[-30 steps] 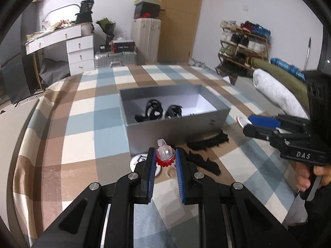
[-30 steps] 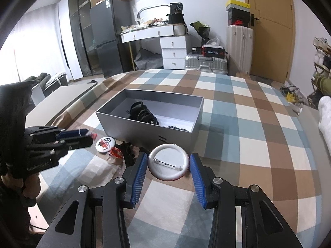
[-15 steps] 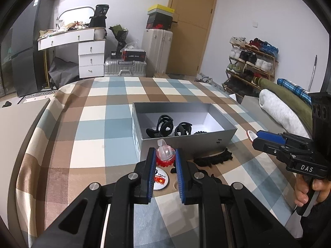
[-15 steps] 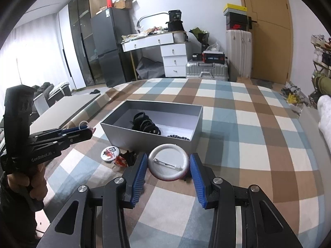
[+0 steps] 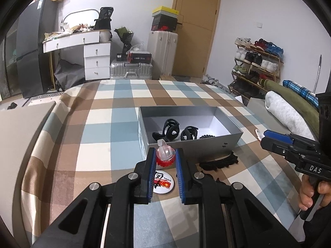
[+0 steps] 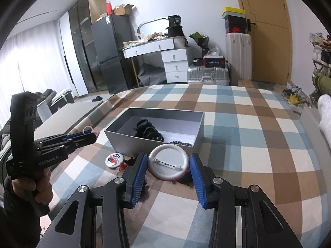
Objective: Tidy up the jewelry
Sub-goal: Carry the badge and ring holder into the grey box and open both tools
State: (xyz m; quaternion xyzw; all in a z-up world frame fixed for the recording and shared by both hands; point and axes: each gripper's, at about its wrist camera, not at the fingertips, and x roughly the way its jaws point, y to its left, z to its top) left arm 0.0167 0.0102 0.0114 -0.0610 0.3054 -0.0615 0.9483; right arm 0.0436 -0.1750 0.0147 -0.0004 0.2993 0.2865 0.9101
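While my left gripper (image 5: 164, 159) jaws clamp a red-and-clear ring (image 5: 164, 155) and my right gripper (image 6: 168, 164) jaws clamp a pin badge (image 6: 168, 162), both hover off the bed (image 6: 248, 144) beside the grey box's (image 6: 198, 136) near edge, presumably ready for dropping in.

Badge (image 6: 168, 162) in right gripper (image 6: 168, 166) shows only its pin back; front hidden. Black pieces (image 6: 182, 179) under it mostly covered. Small badge (image 5: 162, 183) on bedspread half hidden behind left gripper (image 5: 164, 160) fingers, print unreadable. Beads (image 6: 182, 143) in box (image 6: 144, 143) too small to identify. Both hands cut by frame edges.
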